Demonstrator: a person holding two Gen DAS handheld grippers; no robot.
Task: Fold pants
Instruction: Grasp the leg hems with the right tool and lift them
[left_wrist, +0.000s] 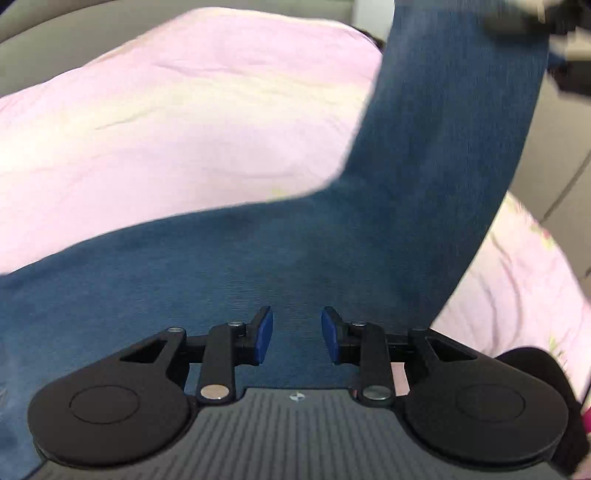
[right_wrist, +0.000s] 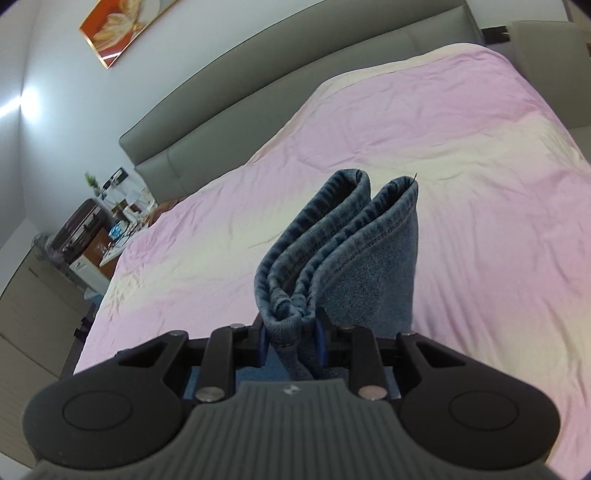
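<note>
Blue denim pants (left_wrist: 258, 266) lie across the pink bedspread (left_wrist: 166, 129) in the left wrist view, and one stretch of them rises steeply to the upper right. My left gripper (left_wrist: 297, 334) is open just above the denim, with nothing between its blue pads. My right gripper (right_wrist: 291, 334) is shut on the pants (right_wrist: 343, 251) near the leg hems and holds them up above the bed. The two hemmed leg ends stand side by side in front of it. The right gripper shows blurred at the top right of the left wrist view (left_wrist: 532, 18).
The bed has a grey padded headboard (right_wrist: 295, 92) at the far end. A bedside table (right_wrist: 110, 236) with small items and a dark suitcase (right_wrist: 79, 225) stand at the left. A framed picture (right_wrist: 122, 26) hangs on the wall. A dark object (left_wrist: 546, 373) lies at the lower right.
</note>
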